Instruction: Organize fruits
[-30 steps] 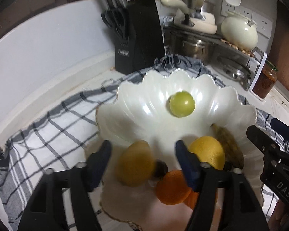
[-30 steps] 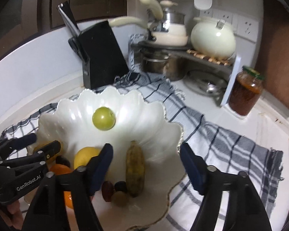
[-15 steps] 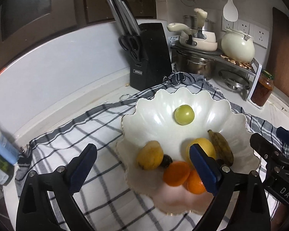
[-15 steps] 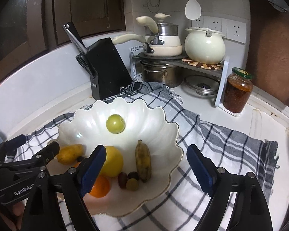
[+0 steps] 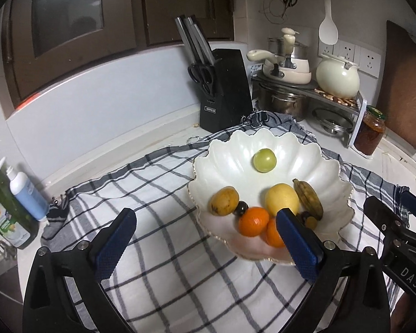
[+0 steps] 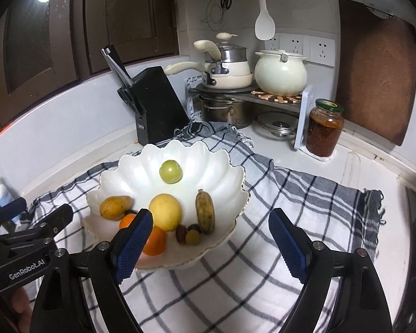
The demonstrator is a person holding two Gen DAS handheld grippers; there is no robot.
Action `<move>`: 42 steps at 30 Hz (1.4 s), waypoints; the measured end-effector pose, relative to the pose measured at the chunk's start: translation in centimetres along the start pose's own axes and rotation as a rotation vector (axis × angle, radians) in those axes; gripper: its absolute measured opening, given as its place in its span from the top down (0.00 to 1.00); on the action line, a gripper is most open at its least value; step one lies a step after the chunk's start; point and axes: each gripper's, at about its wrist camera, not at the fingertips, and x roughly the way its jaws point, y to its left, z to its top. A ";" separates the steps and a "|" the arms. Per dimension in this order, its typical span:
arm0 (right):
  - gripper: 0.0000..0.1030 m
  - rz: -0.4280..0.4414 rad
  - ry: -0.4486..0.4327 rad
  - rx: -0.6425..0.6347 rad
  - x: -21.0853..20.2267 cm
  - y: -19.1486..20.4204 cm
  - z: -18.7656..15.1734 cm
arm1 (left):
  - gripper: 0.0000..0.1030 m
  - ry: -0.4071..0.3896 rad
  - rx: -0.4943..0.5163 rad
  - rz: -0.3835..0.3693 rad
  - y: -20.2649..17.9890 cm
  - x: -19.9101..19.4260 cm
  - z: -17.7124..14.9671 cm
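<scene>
A white scalloped bowl stands on a checked cloth. In it lie a green round fruit, a mango, a yellow round fruit, two oranges, a small brownish banana and a few dark grapes. My left gripper is open and empty, held above the cloth at the bowl's near left. My right gripper is open and empty, at the bowl's near right.
A black knife block stands behind the bowl. A rack with pots and a cream pot fills the back corner, with a jar beside it. Bottles stand at the far left. The checked cloth covers the counter.
Both grippers have pulled back and up from the bowl, so the whole bowl and counter now show. The left gripper no longer straddles the mango. The fruits have not moved.
</scene>
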 end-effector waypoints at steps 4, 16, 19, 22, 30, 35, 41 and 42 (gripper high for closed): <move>0.16 0.009 -0.005 0.003 -1.4 0.0 -0.7 | 0.01 -0.007 -0.002 0.007 0.2 -1.6 -0.7; 0.16 0.019 -0.047 -0.008 -6.5 0.3 -3.6 | 0.01 -0.020 -0.013 0.020 1.0 -6.4 -4.3; 0.16 0.023 -0.054 -0.005 -7.8 0.3 -4.4 | 0.01 -0.030 -0.017 0.019 1.1 -7.6 -5.2; 0.16 0.036 -0.061 0.004 -9.0 0.3 -5.2 | 0.01 -0.040 -0.022 0.015 1.3 -8.9 -6.0; 0.16 0.048 -0.072 0.000 -11.5 0.5 -7.4 | 0.00 -0.057 -0.028 0.016 1.8 -11.7 -8.2; 0.16 0.046 -0.074 -0.011 -12.7 0.6 -9.0 | 0.01 -0.061 -0.035 0.022 2.1 -12.9 -10.3; 0.16 0.035 -0.083 -0.023 -14.2 0.8 -11.1 | 0.01 -0.056 -0.038 0.035 2.5 -13.9 -12.8; 0.16 0.037 -0.084 -0.022 -14.5 0.8 -11.4 | 0.00 -0.056 -0.040 0.034 2.6 -14.2 -13.3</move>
